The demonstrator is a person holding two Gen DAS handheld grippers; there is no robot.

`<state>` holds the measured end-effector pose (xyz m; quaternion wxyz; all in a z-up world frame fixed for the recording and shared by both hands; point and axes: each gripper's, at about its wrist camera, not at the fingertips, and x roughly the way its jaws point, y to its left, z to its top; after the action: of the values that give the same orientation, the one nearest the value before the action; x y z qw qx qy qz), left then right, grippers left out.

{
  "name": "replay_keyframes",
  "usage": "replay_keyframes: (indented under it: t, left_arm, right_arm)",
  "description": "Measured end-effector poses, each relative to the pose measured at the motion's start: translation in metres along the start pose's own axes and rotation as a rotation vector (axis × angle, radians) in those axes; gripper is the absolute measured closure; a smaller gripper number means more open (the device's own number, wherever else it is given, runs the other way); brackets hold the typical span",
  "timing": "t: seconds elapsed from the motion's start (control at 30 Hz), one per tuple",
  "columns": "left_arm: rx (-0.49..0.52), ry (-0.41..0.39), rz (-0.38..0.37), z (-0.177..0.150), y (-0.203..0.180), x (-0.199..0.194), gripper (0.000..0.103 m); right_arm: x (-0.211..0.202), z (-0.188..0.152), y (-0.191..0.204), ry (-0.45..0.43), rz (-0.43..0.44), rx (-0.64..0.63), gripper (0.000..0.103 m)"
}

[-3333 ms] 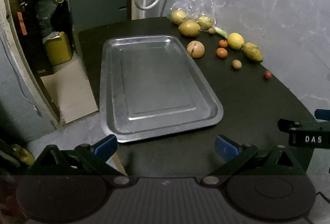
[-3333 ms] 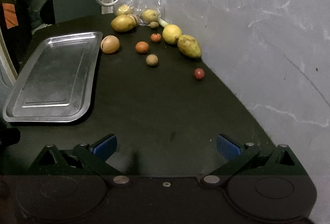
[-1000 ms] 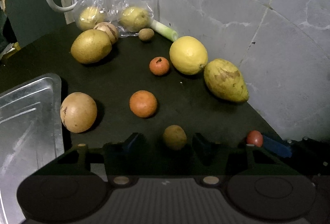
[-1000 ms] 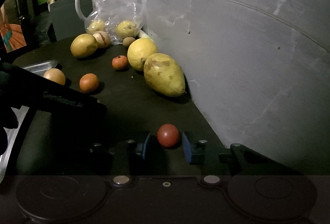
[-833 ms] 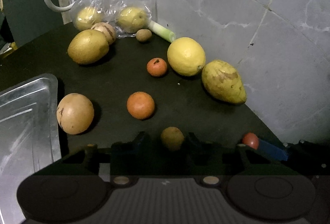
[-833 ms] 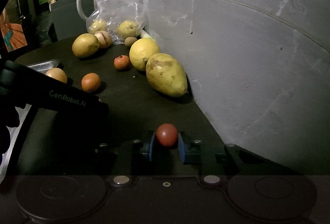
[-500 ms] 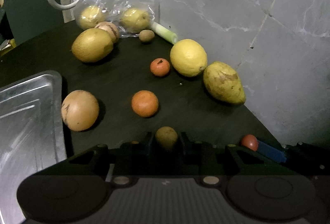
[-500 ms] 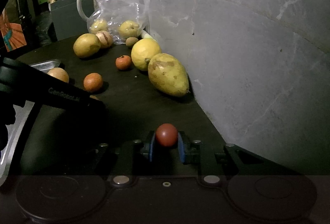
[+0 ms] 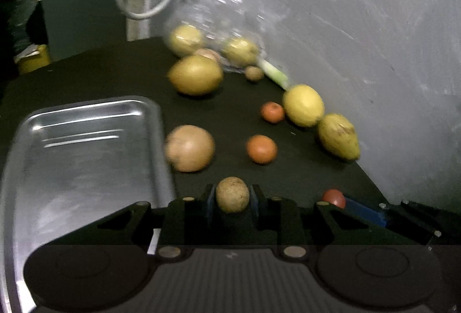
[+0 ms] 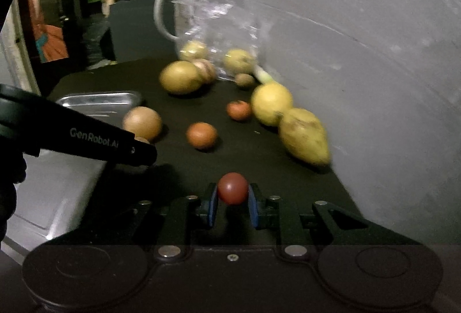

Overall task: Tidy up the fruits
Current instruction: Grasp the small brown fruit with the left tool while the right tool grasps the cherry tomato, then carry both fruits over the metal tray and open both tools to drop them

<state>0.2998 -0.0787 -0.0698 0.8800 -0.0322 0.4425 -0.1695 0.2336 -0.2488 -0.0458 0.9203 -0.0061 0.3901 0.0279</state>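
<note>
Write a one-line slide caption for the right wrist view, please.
Right hand-held gripper holds a small round red fruit above the black table, near the metal tray.

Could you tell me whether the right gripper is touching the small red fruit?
Touching: the right wrist view shows the right gripper with both blue pads pressed against the small red fruit.

Both wrist views low over table [image 9: 236, 111], facing wall [image 9: 374, 39], close to fruit. Left view sits left, catching tray [image 9: 86, 140]. Shared: fruit row, bag [image 10: 219, 13], tray corner.
</note>
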Motion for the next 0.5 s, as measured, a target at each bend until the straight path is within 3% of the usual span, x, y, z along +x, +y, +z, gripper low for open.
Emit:
replay_keyframes:
  t: [0.5]
  left_arm:
    - [-0.211,-0.091,0.189,0.011,0.130,-0.040,0.075]
  right_arm:
    - [0.019,0.045,0.093,-0.036,0.196,-0.131,0.079]
